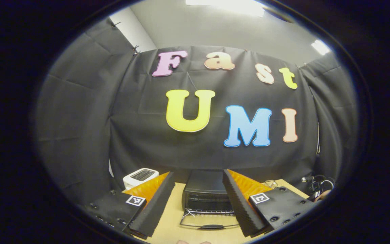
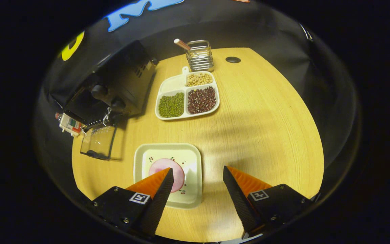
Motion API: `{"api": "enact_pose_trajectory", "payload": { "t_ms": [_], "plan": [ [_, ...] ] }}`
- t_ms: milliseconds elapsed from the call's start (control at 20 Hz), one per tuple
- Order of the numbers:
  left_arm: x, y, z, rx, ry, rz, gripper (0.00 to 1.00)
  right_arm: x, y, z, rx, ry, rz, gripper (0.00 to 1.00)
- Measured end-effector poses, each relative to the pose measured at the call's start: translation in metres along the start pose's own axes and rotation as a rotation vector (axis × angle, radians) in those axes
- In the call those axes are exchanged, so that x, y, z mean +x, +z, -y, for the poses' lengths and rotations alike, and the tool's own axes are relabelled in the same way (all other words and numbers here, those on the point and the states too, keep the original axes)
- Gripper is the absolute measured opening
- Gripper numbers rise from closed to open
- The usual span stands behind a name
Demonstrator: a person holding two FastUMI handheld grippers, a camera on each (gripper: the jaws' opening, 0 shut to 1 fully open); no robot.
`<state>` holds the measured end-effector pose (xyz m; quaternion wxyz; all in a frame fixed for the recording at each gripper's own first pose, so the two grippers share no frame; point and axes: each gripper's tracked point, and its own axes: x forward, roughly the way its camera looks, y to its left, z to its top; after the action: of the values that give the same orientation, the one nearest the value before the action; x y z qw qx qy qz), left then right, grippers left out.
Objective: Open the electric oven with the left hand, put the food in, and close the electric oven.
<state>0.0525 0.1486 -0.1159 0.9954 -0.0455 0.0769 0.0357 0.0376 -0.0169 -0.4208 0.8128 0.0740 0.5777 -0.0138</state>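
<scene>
We are seeing the black electric oven standing open, door lying flat; pink food resting on its square plate.

The wooden counter carries a black oven at its far left with its glass door folded down. Beside the oven sits a divided tray of beans, with a wire holder behind it. Nearer lies a square plate holding a pink round of food. A white toaster stands left of the oven.

Black oven, pink food on white plate, pale wood table.
</scene>
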Motion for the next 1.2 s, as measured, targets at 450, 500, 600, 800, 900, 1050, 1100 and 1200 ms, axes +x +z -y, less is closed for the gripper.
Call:
{"api": "enact_pose_trajectory", "payload": {
  "t_ms": [450,500,600,800,900,1050,1100,1200],
  "plan": [
    [-0.008,-0.01,-0.013,-0.019,0.026,-0.017,1.0,0.024,-0.013,-0.001,-0.082,-0.082,-0.091,0.84],
    [-0.007,-0.013,-0.012,-0.027,0.021,-0.022,1.0,0.03,-0.018,-0.002,-0.098,-0.09,-0.103,0.77],
    [-0.006,-0.018,-0.009,-0.039,0.013,-0.032,1.0,0.02,-0.014,-0.01,-0.092,-0.056,-0.114,0.63],
    [-0.005,-0.017,-0.003,-0.033,-0.009,-0.028,0.97,0.039,-0.018,-0.007,0.027,0.013,-0.192,0.02],
    [-0.006,-0.013,-0.004,-0.018,-0.016,-0.025,1.0,0.03,-0.02,-0.005,0.064,0.045,-0.203,0.01],
    [-0.005,-0.004,-0.008,-0.009,-0.01,-0.014,1.0,0.025,-0.021,-0.005,0.204,0.159,-0.19,0.0],
    [-0.005,-0.003,-0.008,-0.011,-0.008,-0.013,1.0,0.023,-0.02,-0.006,0.261,0.204,-0.176,0.0],
    [-0.005,-0.001,-0.009,-0.01,-0.001,-0.017,1.0,0.022,-0.027,-0.008,0.344,0.283,-0.151,0.01]
  ]
}}
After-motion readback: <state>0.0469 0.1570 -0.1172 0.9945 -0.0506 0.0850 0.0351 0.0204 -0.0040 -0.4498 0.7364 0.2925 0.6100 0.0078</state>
